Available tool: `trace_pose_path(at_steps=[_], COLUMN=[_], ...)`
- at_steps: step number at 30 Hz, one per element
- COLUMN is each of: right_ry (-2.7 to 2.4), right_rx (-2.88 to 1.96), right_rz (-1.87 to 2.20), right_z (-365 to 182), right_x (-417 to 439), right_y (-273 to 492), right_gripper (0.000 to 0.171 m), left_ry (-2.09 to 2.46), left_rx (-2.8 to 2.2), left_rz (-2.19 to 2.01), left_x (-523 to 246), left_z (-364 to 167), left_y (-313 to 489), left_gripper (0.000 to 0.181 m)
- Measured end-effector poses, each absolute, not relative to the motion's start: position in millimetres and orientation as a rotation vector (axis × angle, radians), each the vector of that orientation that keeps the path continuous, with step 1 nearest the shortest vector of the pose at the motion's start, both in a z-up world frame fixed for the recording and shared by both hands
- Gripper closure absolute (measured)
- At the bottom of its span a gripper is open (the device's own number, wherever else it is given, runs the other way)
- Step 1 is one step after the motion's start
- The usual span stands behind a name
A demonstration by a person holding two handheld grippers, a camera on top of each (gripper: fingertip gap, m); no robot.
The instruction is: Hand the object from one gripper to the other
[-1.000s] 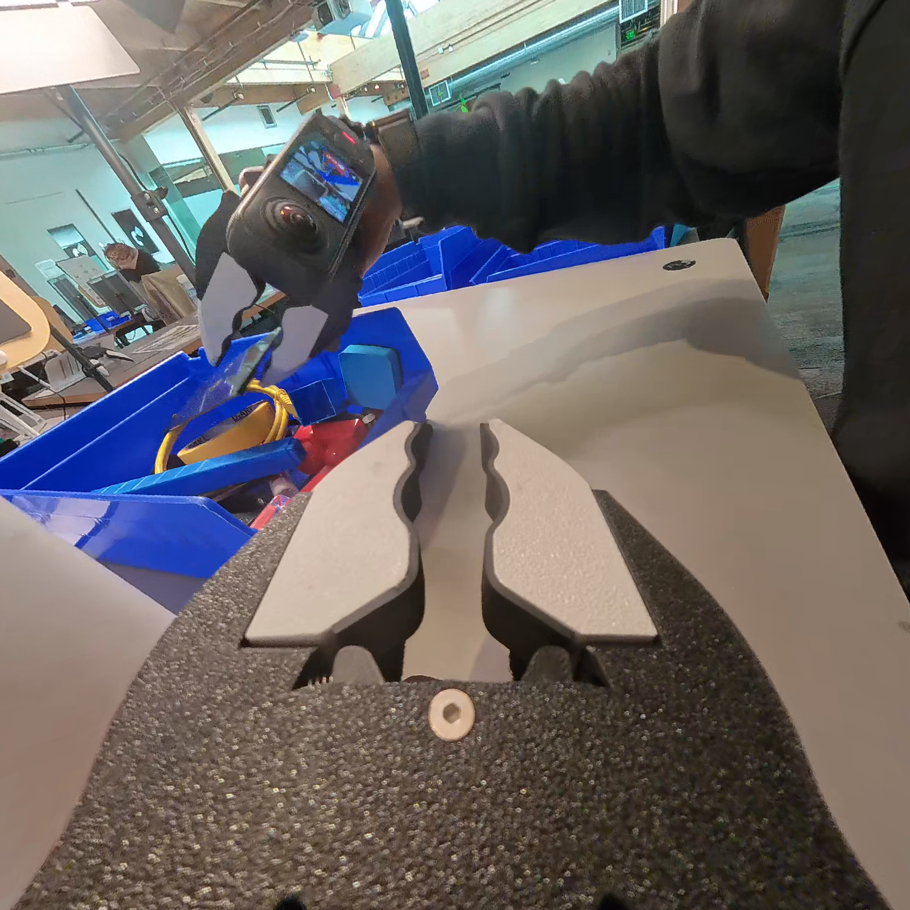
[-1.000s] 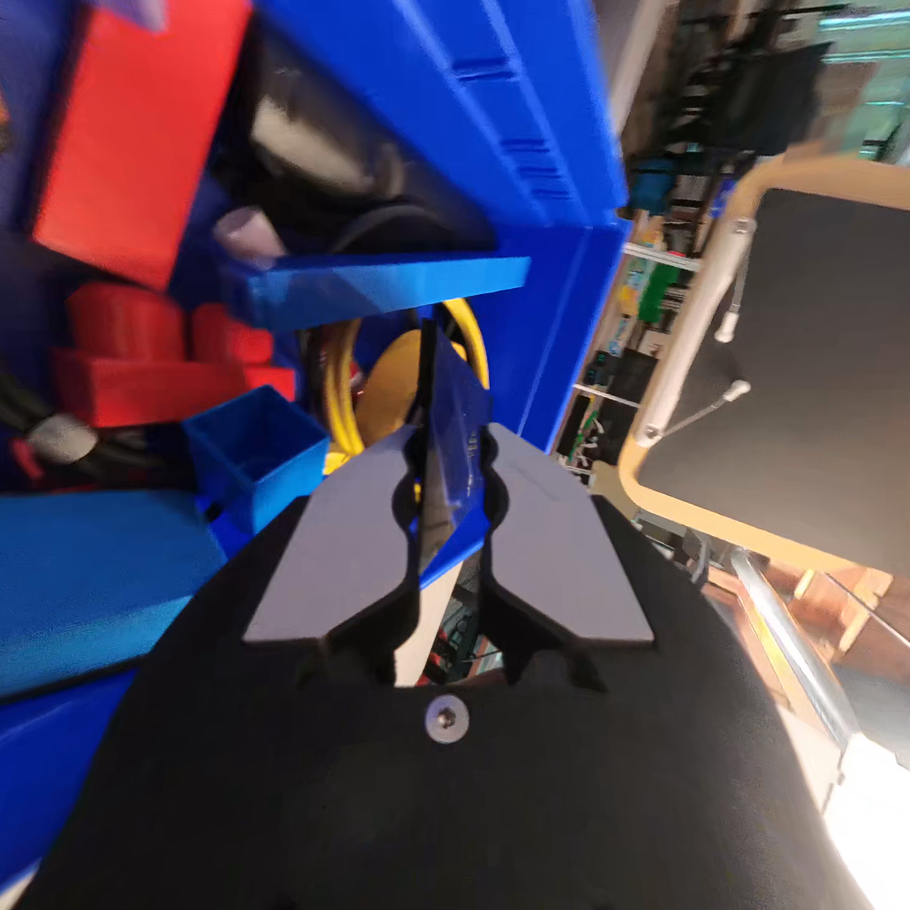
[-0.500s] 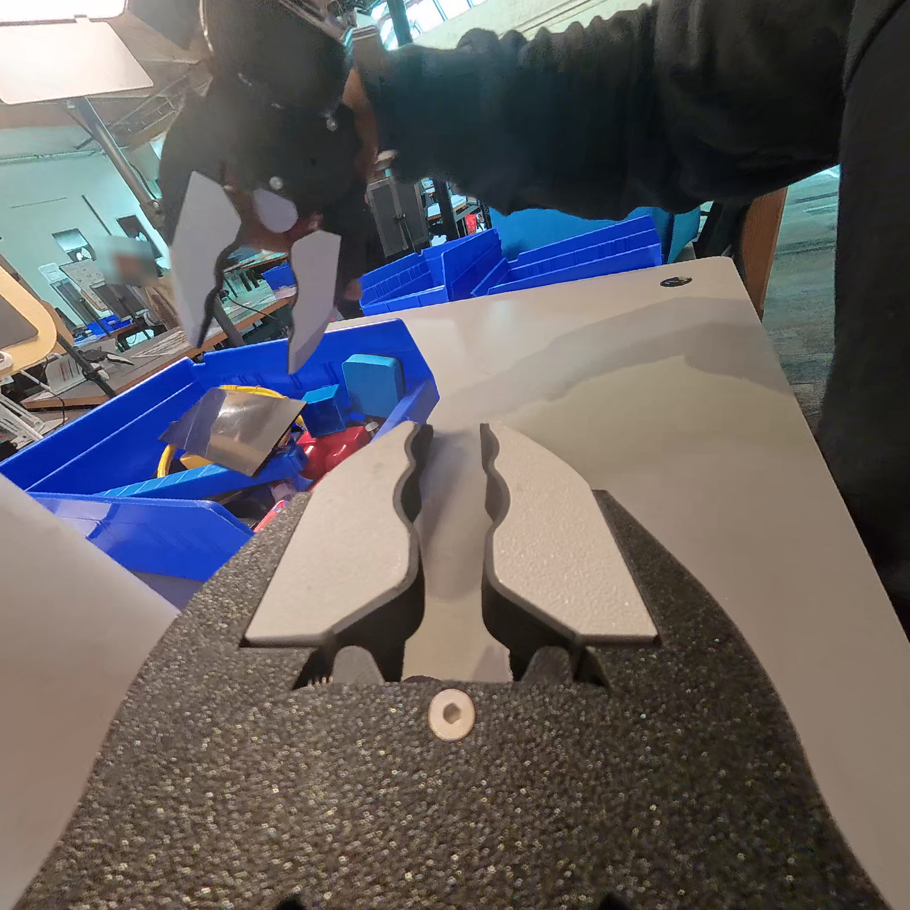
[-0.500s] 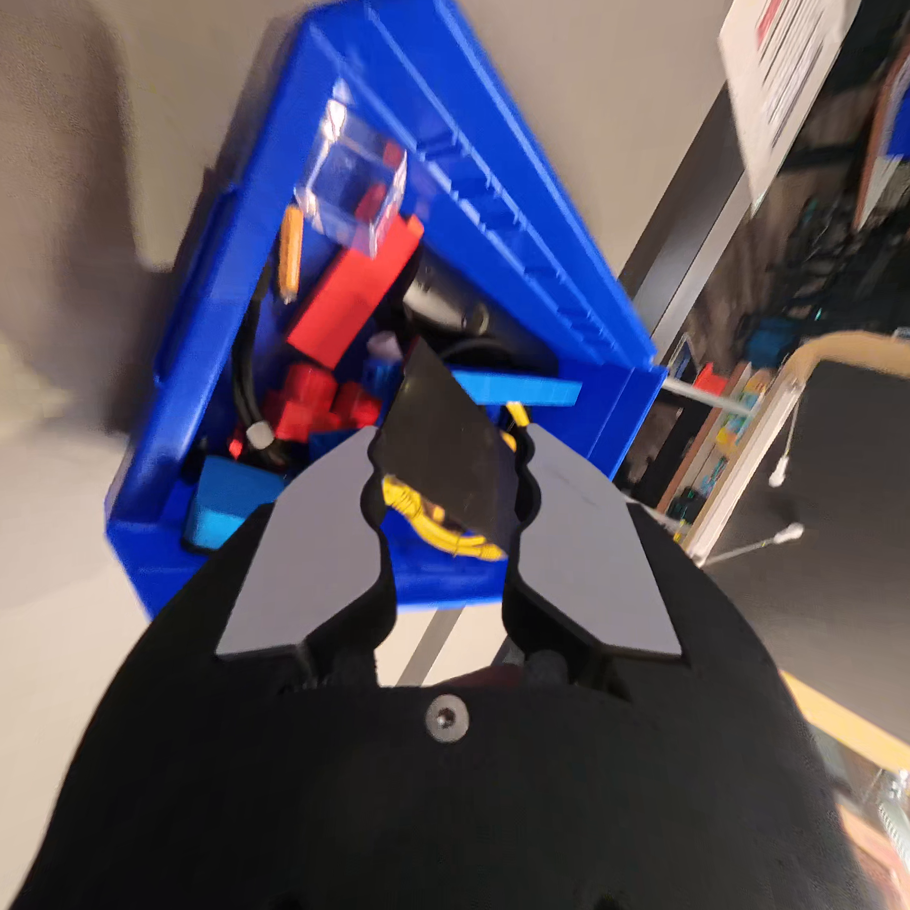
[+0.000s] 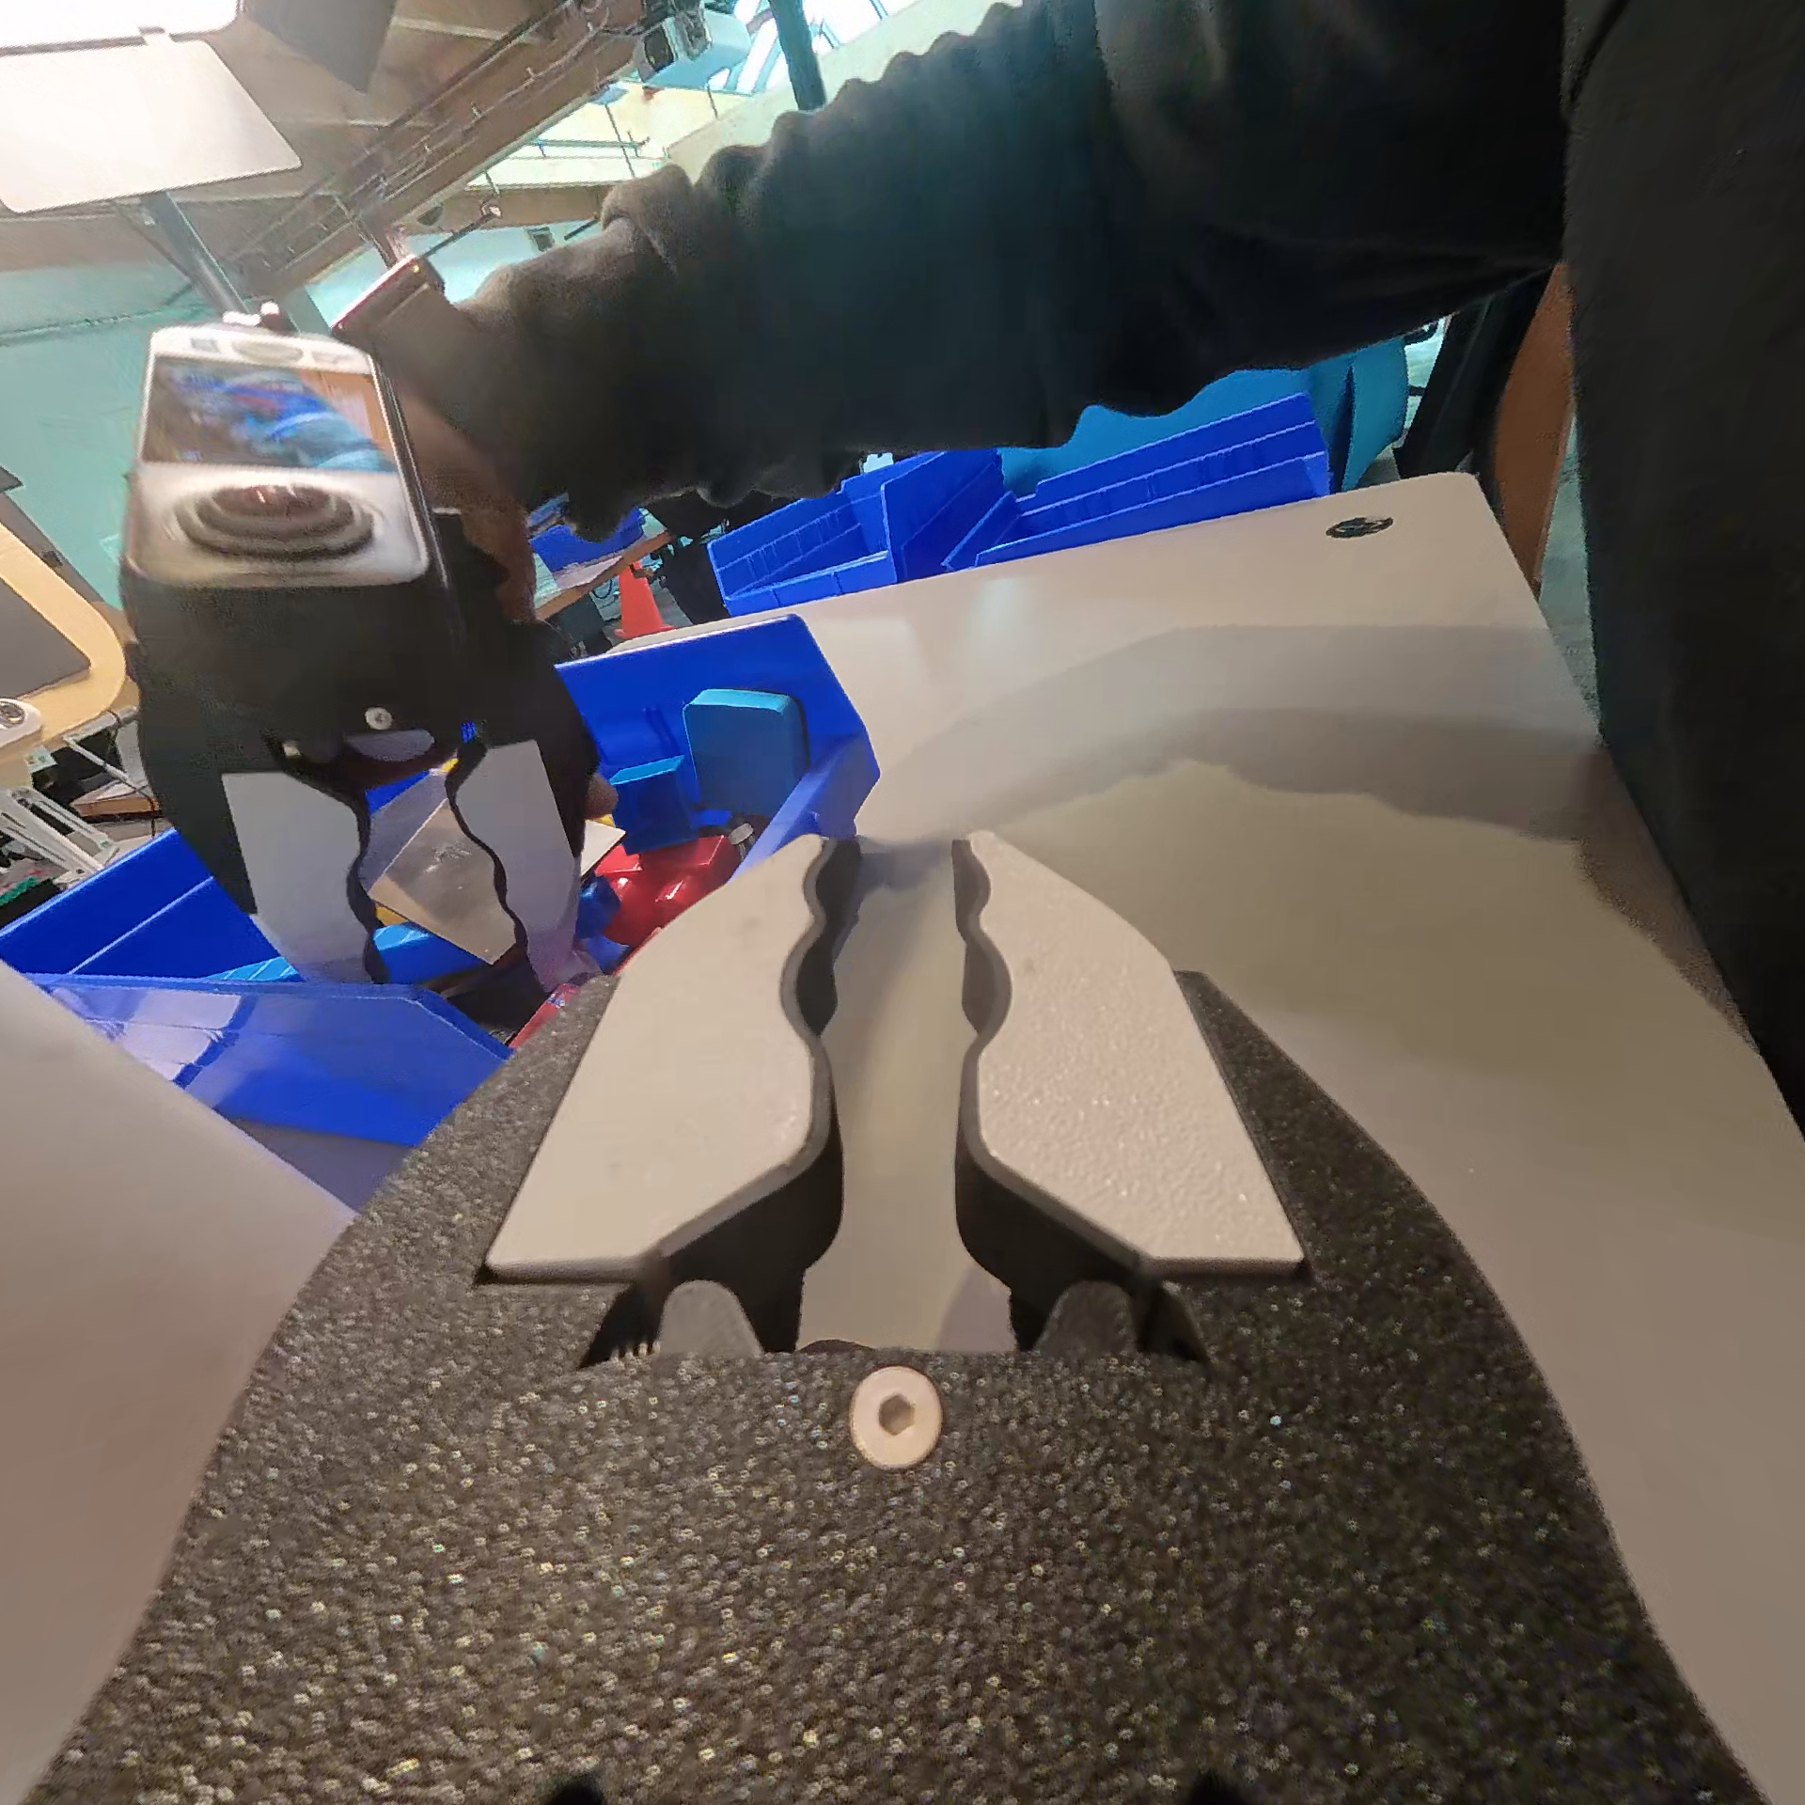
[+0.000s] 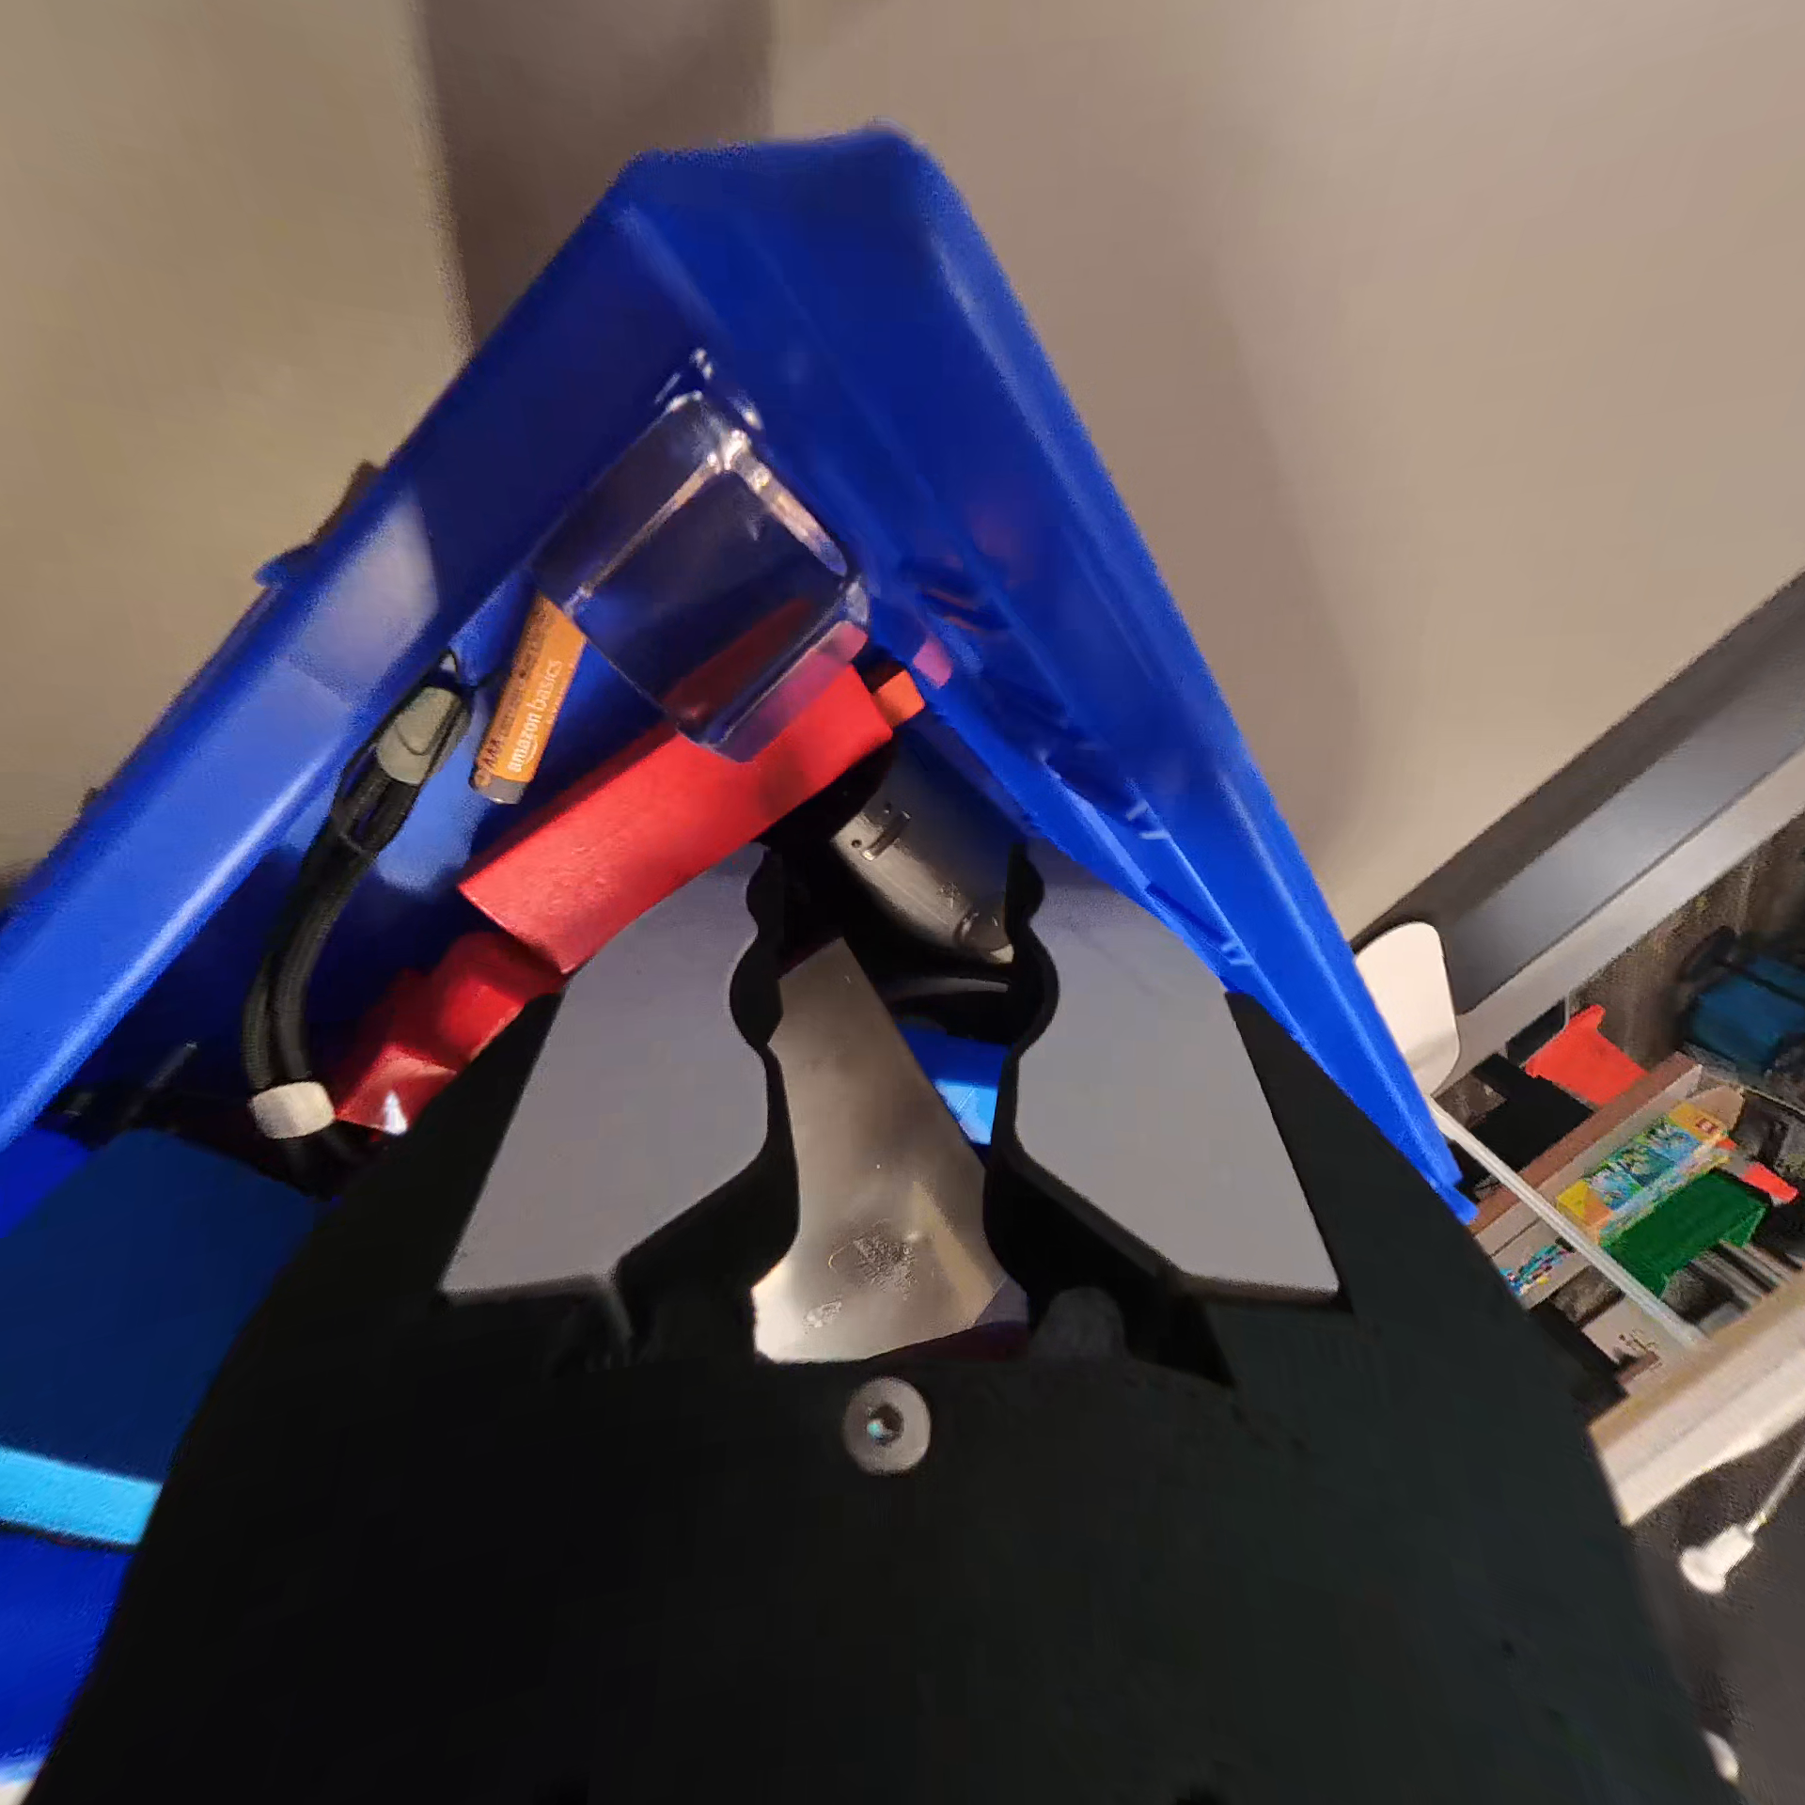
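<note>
Right gripper (image 6: 894,928): my jaws stand wide apart over the blue bin (image 6: 977,410), gripping nothing; the shiny foil pouch (image 6: 869,1162) lies loose in the gap between them.
Left gripper (image 5: 894,869): my jaws sit a narrow gap apart and empty, low over the grey table (image 5: 1319,879), well apart from the pouch.
Object: the pouch rests on the clutter inside the bin, seen from the left wrist view as a silver sheet (image 5: 440,864) between the right fingers.
Step in hand: I judge this a pick-up ahead of the handover. I would go lower, straddle one edge and pinch the pouch flat, leaving a free flap for the left gripper.
Risk: thin foil may slide or fold; a neighbouring piece may get caught.
Bin contents, beyond my fingertips: a black cylinder (image 6: 918,879), red blocks (image 6: 664,830), a clear cube (image 6: 703,586), an orange battery (image 6: 527,703), a bundled black cable (image 6: 293,977).
</note>
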State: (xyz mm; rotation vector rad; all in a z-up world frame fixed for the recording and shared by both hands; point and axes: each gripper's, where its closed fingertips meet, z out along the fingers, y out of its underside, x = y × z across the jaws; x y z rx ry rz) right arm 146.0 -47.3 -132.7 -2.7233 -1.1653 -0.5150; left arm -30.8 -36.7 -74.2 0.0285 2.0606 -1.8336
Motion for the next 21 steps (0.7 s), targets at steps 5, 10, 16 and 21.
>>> trace_pose_path(at_steps=[5, 10, 16, 21], right_ry=[-1.311, -1.442, -1.558, -1.548], right_rx=[-2.771, -2.752, -2.775, -2.776], right_rz=[-0.510, -0.466, -0.393, -0.397], right_z=[-151.0, -164.1, -171.4, -172.2], right_x=[157.0, 155.1, 159.5, 161.6], right_y=[-58.0, -55.2, -55.2, -51.3], right_gripper=[0.128, 0.125, 0.110, 0.110], left_ry=[2.070, 2.079, 2.094, 2.090], left_rx=[0.016, 0.001, -0.015, -0.003], left_rz=[-1.851, -1.862, -1.891, -1.892], left_x=[-30.1, -29.3, -29.5, -30.6], left_z=[-73.6, -74.4, -75.0, -74.3], left_y=[-36.7, -36.8, -37.7, -38.6], left_gripper=[0.160, 0.160, 0.160, 0.160])
